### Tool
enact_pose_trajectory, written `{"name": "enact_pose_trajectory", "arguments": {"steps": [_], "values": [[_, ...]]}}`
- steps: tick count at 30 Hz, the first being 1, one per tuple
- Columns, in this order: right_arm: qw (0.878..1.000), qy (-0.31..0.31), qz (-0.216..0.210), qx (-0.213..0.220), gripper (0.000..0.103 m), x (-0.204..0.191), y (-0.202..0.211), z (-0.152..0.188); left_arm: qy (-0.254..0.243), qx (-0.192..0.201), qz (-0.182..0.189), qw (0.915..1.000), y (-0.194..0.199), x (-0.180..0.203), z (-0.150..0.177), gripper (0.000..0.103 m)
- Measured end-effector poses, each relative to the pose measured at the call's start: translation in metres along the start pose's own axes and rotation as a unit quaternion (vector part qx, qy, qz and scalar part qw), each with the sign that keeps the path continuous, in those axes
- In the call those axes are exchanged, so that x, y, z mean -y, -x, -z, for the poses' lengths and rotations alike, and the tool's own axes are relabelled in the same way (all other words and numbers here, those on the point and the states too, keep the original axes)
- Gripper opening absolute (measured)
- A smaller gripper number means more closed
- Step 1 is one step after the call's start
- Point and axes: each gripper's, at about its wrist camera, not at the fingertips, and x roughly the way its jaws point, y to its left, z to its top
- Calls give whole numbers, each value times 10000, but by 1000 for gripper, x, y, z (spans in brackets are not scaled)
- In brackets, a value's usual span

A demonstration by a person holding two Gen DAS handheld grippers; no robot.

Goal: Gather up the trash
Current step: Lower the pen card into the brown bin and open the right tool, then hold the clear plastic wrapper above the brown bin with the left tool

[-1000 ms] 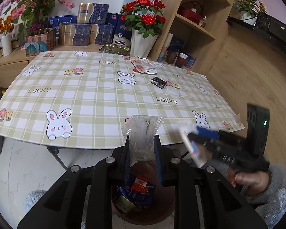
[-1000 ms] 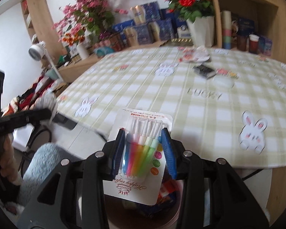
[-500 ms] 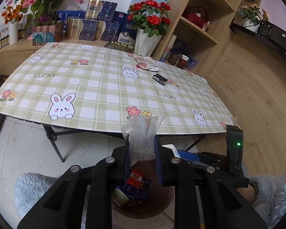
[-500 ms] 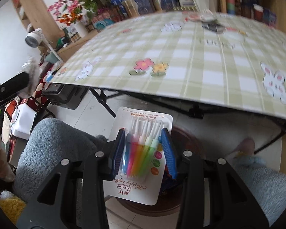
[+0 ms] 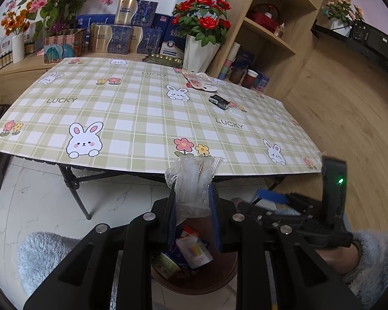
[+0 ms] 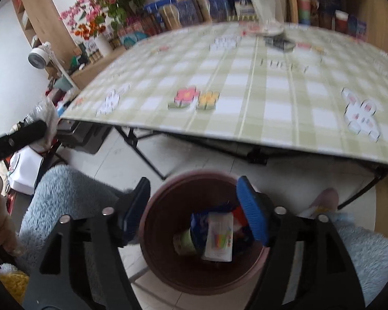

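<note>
My left gripper (image 5: 192, 204) is shut on a clear crumpled plastic wrapper (image 5: 192, 180), held above a round brown trash bin (image 5: 207, 281) on the floor. My right gripper (image 6: 194, 206) hangs over the same brown bin (image 6: 165, 266), its jaws opening with nothing between them. The candle pack (image 6: 218, 236) on its white card lies inside the bin, on top of other trash, and shows in the left wrist view as the candle pack (image 5: 194, 250). On the table lie a small dark packet (image 5: 219, 101) and a pink-and-white wrapper (image 5: 199, 82).
The checked table (image 5: 142, 118) stands just beyond the bin, its front edge and black folding legs (image 5: 75, 188) close by. A vase of red roses (image 5: 201, 36), boxes and a wooden shelf (image 5: 266, 33) line the far side. The person's fluffy grey slippers (image 6: 72, 193) flank the bin.
The right gripper has opened and the candle pack has dropped out of it into the bin. The left gripper still holds the wrapper and has barely shifted.
</note>
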Motion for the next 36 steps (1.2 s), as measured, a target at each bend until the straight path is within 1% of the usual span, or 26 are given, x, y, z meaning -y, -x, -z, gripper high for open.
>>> {"name": "enact_pose_trajectory", "arguments": {"steps": [2,3,4,6,7,10,12,13,16,20,24,27,30,34,36], "values": [[9995,45,150,263,83,2,9,-4,-97,-6,-3,10000,-1,2,0,22],[9990,70,223,376,88,3,13,-6,-153,-2,-12,9999,-2,3,-1,22],[9975,116,389,571,93,5,20,-8,-209,3,-14,9998,-3,4,-1,22],[9946,178,611,817,96,8,28,-10,-371,4,20,9993,-5,6,-2,22],[9917,228,793,990,97,11,33,-12,-450,9,47,9990,-6,7,-2,22],[9850,284,1166,1239,97,19,39,-15,-782,-23,137,9968,-12,8,-4,23],[9805,279,1401,1351,97,24,42,-14,-1005,-98,269,9945,-19,8,-3,23],[9780,244,1545,1379,97,28,43,-13,-1108,-115,281,9934,-23,9,-1,23],[9735,27,1773,1442,97,36,46,-10,-1326,-254,268,9905,-37,9,7,23],[9706,-24,1918,1453,97,38,47,-5,-1350,-378,316,9896,-51,7,20,24],[9729,-8,1924,1280,97,37,39,-3,-1279,-509,371,9898,-60,3,26,24],[9740,19,1894,1238,97,35,36,0,-1236,-596,390,9898,-64,2,31,24],[9749,19,1875,1201,97,34,34,0,-1317,-716,343,9881,-70,7,36,24],[9751,3,1894,1150,97,35,32,1,-1421,-649,305,9872,-70,12,39,24],[9751,-11,1902,1142,97,35,32,2,-1391,-593,305,9880,-68,12,38,24]]}}
